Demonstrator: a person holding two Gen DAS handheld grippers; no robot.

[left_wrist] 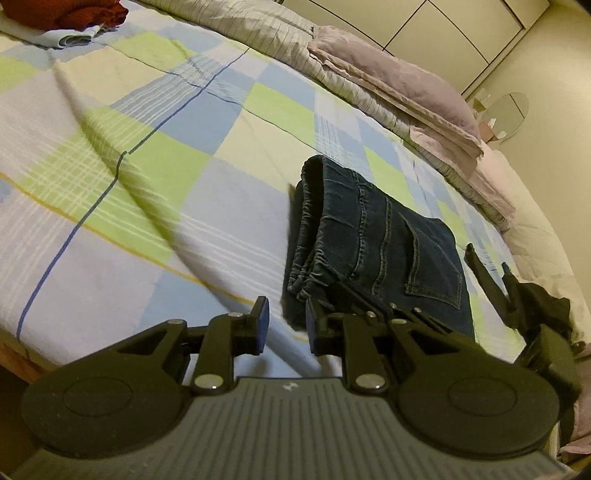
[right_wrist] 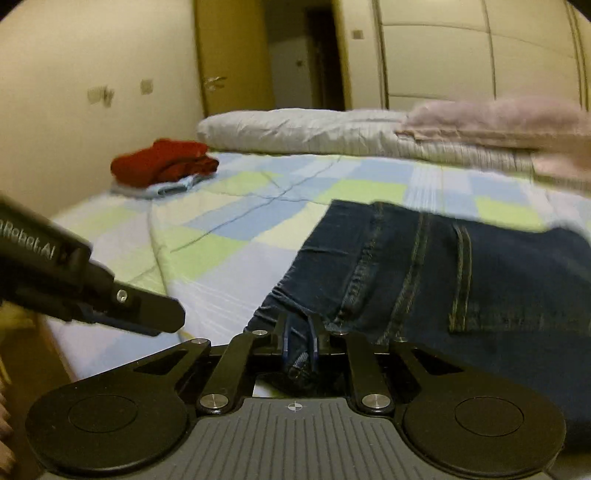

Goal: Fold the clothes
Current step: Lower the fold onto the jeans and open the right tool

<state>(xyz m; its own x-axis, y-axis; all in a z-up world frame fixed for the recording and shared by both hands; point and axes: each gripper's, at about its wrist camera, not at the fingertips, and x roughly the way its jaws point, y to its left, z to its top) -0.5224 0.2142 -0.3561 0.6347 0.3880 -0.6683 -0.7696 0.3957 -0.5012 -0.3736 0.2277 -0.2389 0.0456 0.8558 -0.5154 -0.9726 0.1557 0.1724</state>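
**Risk: folded jeans come undone if the right gripper drags**

Far left of the bed, your folded red knit garment sits on a pale blue folded piece, well apart from the action; leave it alone. Your left gripper is open, holding nothing, hovering over the checked blue-green-white bedspread just beside the stack's edge. The dark blue folded denim jeans lie on the bedspread toward the right, back pocket up. Your right gripper is clamped on a bunched denim edge at the near corner.

Likely trouble: pull that corner and the layers slide and the fold opens. Frames are blurred, so fast motion could also ruck up the bedspread. An unsupported left side lets the stack skew.
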